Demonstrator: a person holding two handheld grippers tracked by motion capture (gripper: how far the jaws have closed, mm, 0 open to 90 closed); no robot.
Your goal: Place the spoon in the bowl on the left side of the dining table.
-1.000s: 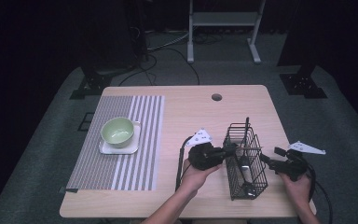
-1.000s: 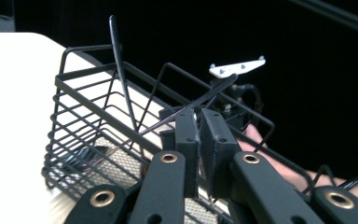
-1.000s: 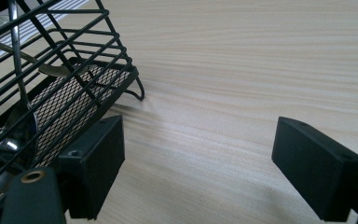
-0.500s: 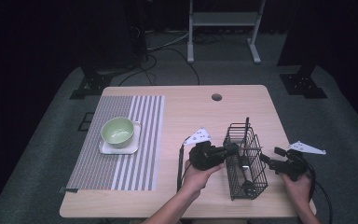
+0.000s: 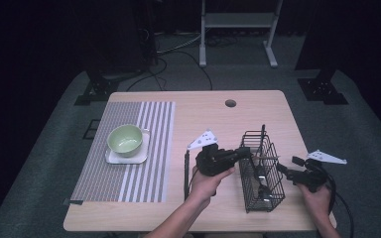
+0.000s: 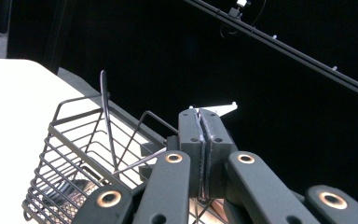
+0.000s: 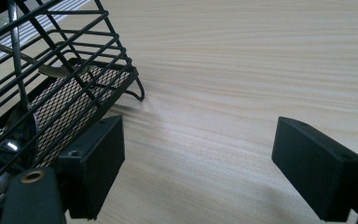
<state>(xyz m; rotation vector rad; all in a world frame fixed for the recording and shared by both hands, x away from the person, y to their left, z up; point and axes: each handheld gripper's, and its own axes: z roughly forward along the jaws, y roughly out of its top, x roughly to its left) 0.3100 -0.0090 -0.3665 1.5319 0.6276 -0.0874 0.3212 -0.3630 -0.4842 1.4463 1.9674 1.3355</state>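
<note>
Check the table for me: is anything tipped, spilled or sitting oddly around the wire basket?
Nothing spilled or tipped. The wire basket stands upright, utensils inside. The left gripper is shut at its rim; whether it pinches the thin metal handle there is unclear. The green bowl sits squarely on its plate.

Both forearms are bare, no sleeves visible, no gloves on the hands. The left hand-held gripper (image 5: 243,151) is matte black, w/ a bulky body and a grey three-cornered plate (image 5: 202,140) on top; a black cable (image 5: 186,171) comes from it. In the left gripper view its 2 flat black pads have small screws near the tips, and the black link arms below carry round copper-coloured pivot pins. The right hand-held gripper (image 5: 283,168) is black too, w/ a grey triangle plate (image 5: 327,157) and a black cable (image 5: 346,218). Its pads (image 7: 98,163) are plain rectangular blocks, each w/ small screw holes, and one brass-coloured pin is at the bottom left
</note>
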